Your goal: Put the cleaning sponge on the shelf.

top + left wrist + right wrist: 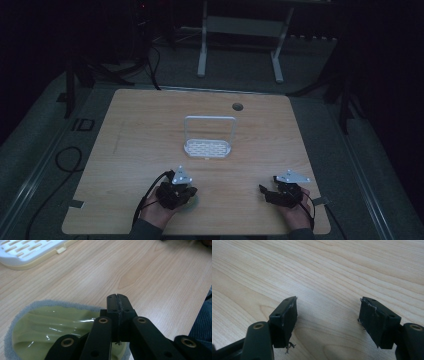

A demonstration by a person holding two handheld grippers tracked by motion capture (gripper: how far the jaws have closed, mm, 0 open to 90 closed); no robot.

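A pale green sponge (50,327) with a grey scouring edge lies flat on the wooden table (155,277), right under my left gripper (117,300). Its jaws are pressed together with nothing visible between the tips. In the high view the left gripper (189,191) sits near the table's front edge, held by a hand, with the sponge (194,201) faintly showing beside it. My right gripper (328,307) is open over bare wood, with frayed pads (289,315). The high view has the right gripper (267,192) at the front right, pointing left.
A white slotted tray (207,148) with an upright wire frame (210,119) stands at the table's middle, and its corner (30,250) shows in the left gripper view. A round cable hole (237,106) is near the far edge. The room around is dark.
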